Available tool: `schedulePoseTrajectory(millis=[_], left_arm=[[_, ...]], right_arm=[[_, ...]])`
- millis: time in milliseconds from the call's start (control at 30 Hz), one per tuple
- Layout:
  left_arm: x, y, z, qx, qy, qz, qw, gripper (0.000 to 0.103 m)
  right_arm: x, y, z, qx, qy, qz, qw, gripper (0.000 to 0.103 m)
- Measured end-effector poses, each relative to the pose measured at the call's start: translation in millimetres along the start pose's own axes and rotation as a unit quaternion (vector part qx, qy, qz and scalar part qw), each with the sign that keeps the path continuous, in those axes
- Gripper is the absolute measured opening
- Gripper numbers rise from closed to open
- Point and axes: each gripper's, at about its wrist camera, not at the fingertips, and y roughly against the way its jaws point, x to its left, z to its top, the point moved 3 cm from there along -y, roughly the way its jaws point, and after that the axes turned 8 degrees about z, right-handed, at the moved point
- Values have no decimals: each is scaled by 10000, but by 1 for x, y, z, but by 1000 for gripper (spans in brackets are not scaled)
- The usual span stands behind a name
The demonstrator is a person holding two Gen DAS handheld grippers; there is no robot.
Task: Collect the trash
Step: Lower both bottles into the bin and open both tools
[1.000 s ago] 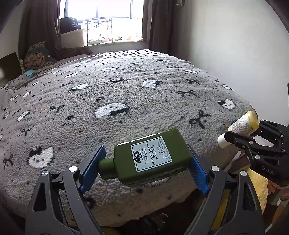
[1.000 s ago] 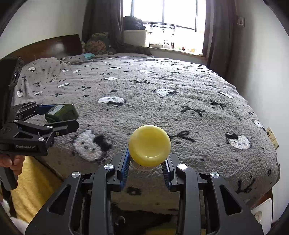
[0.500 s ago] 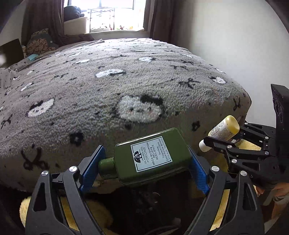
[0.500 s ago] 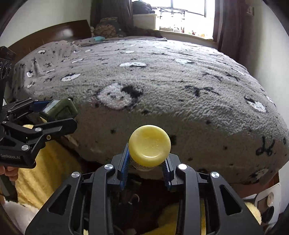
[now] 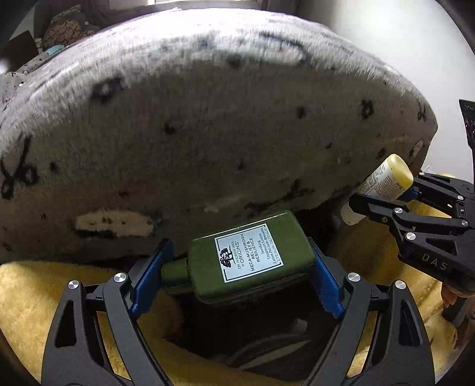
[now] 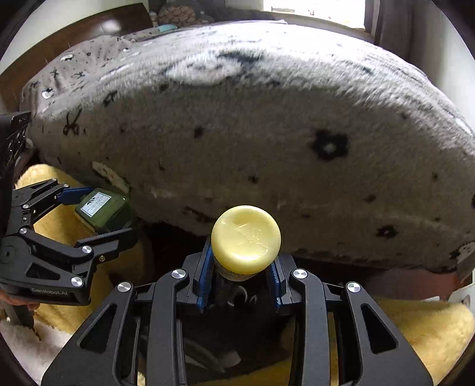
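At the moment of inspection, the left tool [image 5: 237, 276] was spread wide and clamped lengthwise on a green lotion bottle [image 5: 249, 261], one blue pad against the cap and the other against the base, label facing up. The right tool [image 6: 242, 276] was drawn in narrow and gripped a yellow bottle [image 6: 245, 237] about its body, the rounded yellow end turned toward the camera. Both tools pointed steeply downward. Directly beneath them lay a dark opening [image 5: 255, 335], ringed by a yellow fleecy fabric [image 5: 35, 291]; it appeared to be a bin or bag, though its contents and exact form could not be made out. Just beyond stood the side of a bed covered by a grey patterned blanket [image 5: 207, 124], blurred in both views. At the far end, a dark headboard [image 6: 89, 26] and part of a bright window [image 6: 326, 9] were visible. In my judgement, pickup of both items was complete and they were positioned over the likely receptacle; release remained outstanding. Whether further trash lay elsewhere could not be determined.
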Motion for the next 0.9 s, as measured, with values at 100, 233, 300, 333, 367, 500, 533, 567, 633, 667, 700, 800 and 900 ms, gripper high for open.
schedulePoseTrajectory(millis=[100,233,300,333,367,500,533,567,633,667,700,800,900], left_arm=[[1,-16,-12,255,1,30,9997,83],[2,-34,-28,584,32,39,9983,83],[6,-41,-34,717,115,20,9974,83],[6,-43,-35,761,155,10,9970,83],[8,-46,-36,811,191,-13,9965,83],[6,-59,-43,1097,145,-135,9938,83],[4,-62,-45,1156,109,-178,9931,83],[3,-64,-47,1204,83,-208,9925,83],[-3,-70,-46,1304,53,-253,9911,83],[-3,-71,-47,1337,53,-282,9906,83],[-4,-73,-47,1368,56,-325,9900,83],[-6,-75,-49,1414,70,-384,9892,83],[-9,-79,-49,1471,63,-375,9884,83]], right_arm=[[3,-14,-8,195,-35,109,9997,33],[2,-24,-13,318,-92,210,9992,33],[2,-29,-15,389,-125,264,9988,33],[2,-33,-17,447,-141,309,9984,33],[2,-36,-19,525,-153,345,9979,33],[6,-50,-26,787,-151,456,9957,33],[7,-52,-26,835,-153,486,9952,33],[7,-54,-27,867,-161,501,9948,33],[6,-57,-28,930,-191,489,9943,33],[6,-60,-28,957,-211,486,9940,33],[6,-62,-29,986,-232,491,9936,33],[5,-68,-30,1044,-274,524,9928,33],[5,-70,-28,1046,-266,535,9927,34]])
